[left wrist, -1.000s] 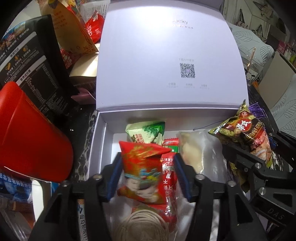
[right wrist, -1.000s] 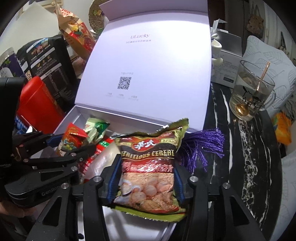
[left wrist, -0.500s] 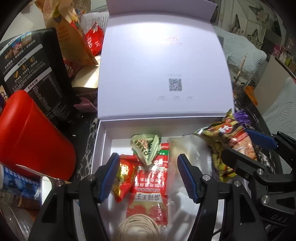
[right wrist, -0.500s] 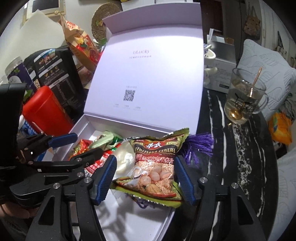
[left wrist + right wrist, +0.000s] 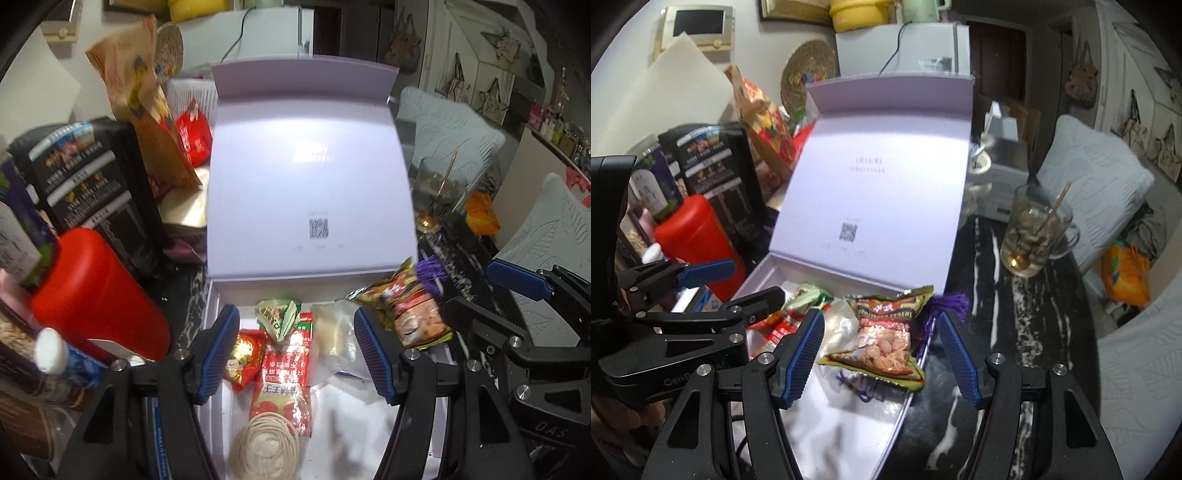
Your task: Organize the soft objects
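An open white box (image 5: pixel 216 295) with its lid (image 5: pixel 310 166) upright holds a small red snack packet (image 5: pixel 243 356), a green packet (image 5: pixel 277 315), a red sachet (image 5: pixel 286 380), a clear bag (image 5: pixel 334 332) and a coil of string (image 5: pixel 266 446). A green-edged cereal packet (image 5: pixel 886 332) lies over the box's right rim, beside a purple tassel (image 5: pixel 945 302). My left gripper (image 5: pixel 295 312) hangs open above the red and green packets, touching none. My right gripper (image 5: pixel 879 315) hangs open above the cereal packet (image 5: pixel 410 314), with the pads well clear of it.
A red canister (image 5: pixel 96 295) and a black bag (image 5: pixel 92 184) crowd the box's left side. To its right, a glass mug with a spoon (image 5: pixel 1034 236) stands on the dark marble table (image 5: pixel 1015 332). An orange packet (image 5: pixel 1126 273) and pale cushions lie beyond.
Both grippers opened and rose away from the box. The left let the red snack packet drop into the box. The right left the cereal packet lying on the box's right rim.
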